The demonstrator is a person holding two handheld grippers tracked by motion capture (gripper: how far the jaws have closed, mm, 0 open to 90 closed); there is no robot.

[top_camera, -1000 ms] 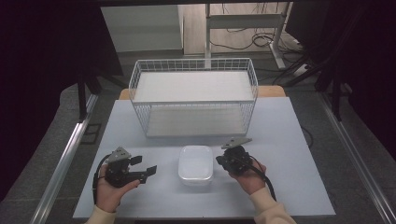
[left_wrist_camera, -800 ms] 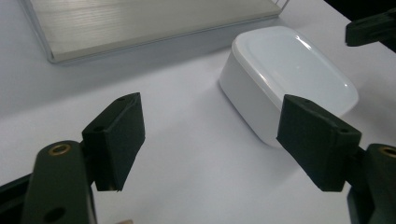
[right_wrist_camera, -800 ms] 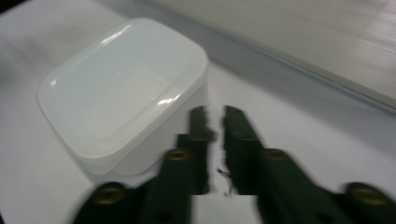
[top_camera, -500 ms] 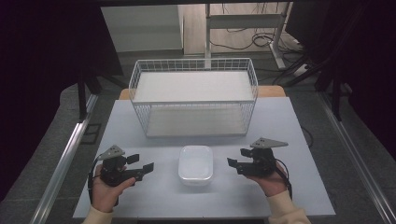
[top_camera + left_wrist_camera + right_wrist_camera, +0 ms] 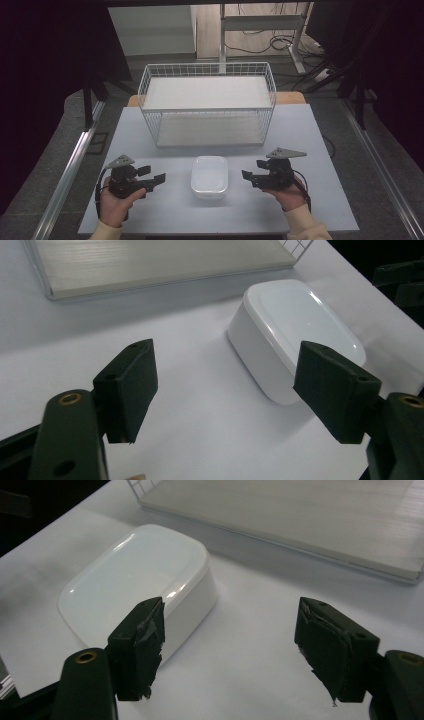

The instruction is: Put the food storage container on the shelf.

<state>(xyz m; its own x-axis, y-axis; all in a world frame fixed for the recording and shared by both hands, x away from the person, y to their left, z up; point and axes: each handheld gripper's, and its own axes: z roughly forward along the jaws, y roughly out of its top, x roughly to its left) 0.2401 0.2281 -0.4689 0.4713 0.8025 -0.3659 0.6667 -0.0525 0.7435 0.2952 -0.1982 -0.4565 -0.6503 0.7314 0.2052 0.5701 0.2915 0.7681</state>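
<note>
Both tongs gaping and empty: left gripper [image 5: 152,176] to the left of the white lidded box [image 5: 209,176], right gripper [image 5: 250,176] to its right, neither touching it. Box resting on the table [image 5: 300,135] just in front of the wire basket [image 5: 207,102], apparently not yet grasped, lifted or moved into it.

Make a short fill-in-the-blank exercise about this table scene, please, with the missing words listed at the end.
1. The white lidded container stands on the table between the two ____.
2. Both the left gripper and the right gripper have their jaws ____.
3. Behind the container stands a white ____ basket.
4. Neither gripper ____ the container.

Missing words: grippers; open; wire; touches
</note>
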